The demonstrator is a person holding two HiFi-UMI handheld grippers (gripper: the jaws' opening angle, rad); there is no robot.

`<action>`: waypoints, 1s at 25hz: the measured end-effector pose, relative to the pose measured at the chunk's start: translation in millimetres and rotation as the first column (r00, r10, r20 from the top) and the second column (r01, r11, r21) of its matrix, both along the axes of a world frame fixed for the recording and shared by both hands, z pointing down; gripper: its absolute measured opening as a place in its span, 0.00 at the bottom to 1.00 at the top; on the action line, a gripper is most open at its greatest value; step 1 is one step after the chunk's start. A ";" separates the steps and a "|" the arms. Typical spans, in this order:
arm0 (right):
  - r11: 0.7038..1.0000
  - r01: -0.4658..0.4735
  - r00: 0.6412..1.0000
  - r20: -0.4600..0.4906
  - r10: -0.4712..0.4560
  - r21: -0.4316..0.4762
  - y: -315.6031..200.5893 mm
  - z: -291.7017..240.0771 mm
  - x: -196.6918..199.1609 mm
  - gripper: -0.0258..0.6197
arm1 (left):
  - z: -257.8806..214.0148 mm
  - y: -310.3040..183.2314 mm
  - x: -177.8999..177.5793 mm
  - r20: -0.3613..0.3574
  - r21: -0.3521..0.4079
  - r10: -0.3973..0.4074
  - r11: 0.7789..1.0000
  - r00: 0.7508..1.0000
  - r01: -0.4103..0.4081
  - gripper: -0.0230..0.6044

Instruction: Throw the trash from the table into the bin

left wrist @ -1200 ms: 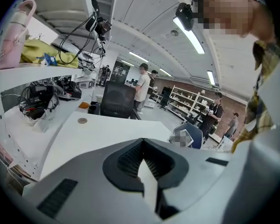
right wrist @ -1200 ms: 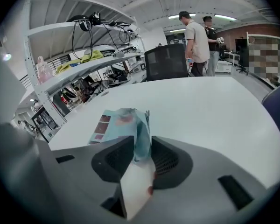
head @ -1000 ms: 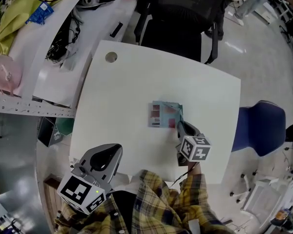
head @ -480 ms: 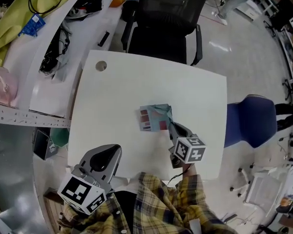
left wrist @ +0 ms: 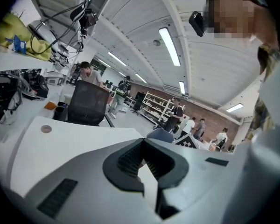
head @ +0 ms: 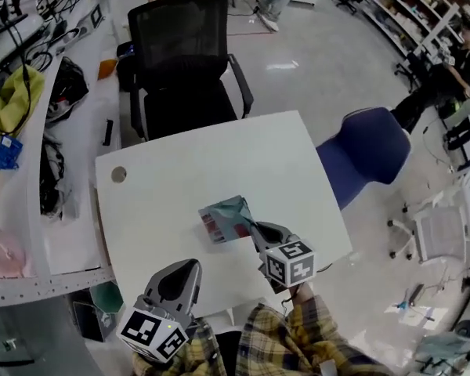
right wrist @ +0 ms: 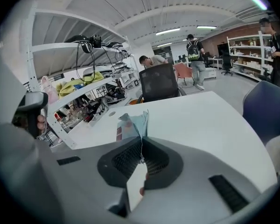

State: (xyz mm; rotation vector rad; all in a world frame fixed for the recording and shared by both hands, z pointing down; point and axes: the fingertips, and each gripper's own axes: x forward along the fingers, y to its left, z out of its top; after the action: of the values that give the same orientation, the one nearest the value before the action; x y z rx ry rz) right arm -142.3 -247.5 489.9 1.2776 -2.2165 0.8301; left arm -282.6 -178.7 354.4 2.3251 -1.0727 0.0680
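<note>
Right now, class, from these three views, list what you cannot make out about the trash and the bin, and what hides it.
Print on the wrapper: too small in the head view, crumpled in the right gripper view.
Wrapper's pinched edge: hidden between the pads of the shut right gripper.
Bin: no view clearly shows one; the table covers the floor beneath in the head view.

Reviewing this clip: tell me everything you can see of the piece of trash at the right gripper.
The wrapper is a thin, crumpled packet, pale teal with red and pink patches, looking like paper or foil. One corner is pinched between the shut fingers of the right gripper, and the rest fans out beyond them, creased and folded, over the middle of the white table. Whether its far edge touches the tabletop cannot be told.
</note>
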 end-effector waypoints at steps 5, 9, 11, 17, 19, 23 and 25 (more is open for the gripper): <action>0.995 -0.097 0.995 -0.020 0.097 0.015 29.1 -8.7 20.1 0.04 | -1.5 -8.3 31.8 -0.025 0.014 0.147 0.989 0.989 -0.147 0.05; 0.987 -0.157 0.987 -0.027 0.158 0.033 37.8 -11.3 26.6 0.04 | 1.1 -11.4 49.6 -0.036 0.029 0.250 0.968 0.968 -0.249 0.05; 0.983 -0.177 0.984 -0.022 0.178 0.039 39.8 -12.3 30.8 0.04 | 1.0 -11.5 59.3 -0.033 0.038 0.287 0.958 0.957 -0.286 0.05; 0.977 -0.201 0.980 0.015 0.200 0.068 51.2 -26.3 73.9 0.04 | -19.2 -2.4 114.0 -0.002 0.084 0.324 0.943 0.946 -0.322 0.05; 0.977 -0.198 0.980 0.022 0.196 0.085 54.5 -33.3 89.6 0.04 | -24.5 2.5 133.5 0.005 0.100 0.326 0.940 0.945 -0.325 0.05; 0.973 -0.190 0.982 0.030 0.187 0.131 71.9 -53.1 131.4 0.04 | -34.0 28.4 186.0 0.018 0.126 0.347 0.930 0.938 -0.346 0.05; 0.969 -0.192 0.981 0.032 0.189 0.155 82.6 -62.0 159.7 0.04 | -37.4 44.3 217.3 0.019 0.142 0.362 0.922 0.932 -0.361 0.05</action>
State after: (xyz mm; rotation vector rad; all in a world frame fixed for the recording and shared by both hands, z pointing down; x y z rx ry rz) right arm 17.4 -165.0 427.9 1.5844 -2.2356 0.7476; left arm -65.3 -134.4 317.1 2.6274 -0.6483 0.1268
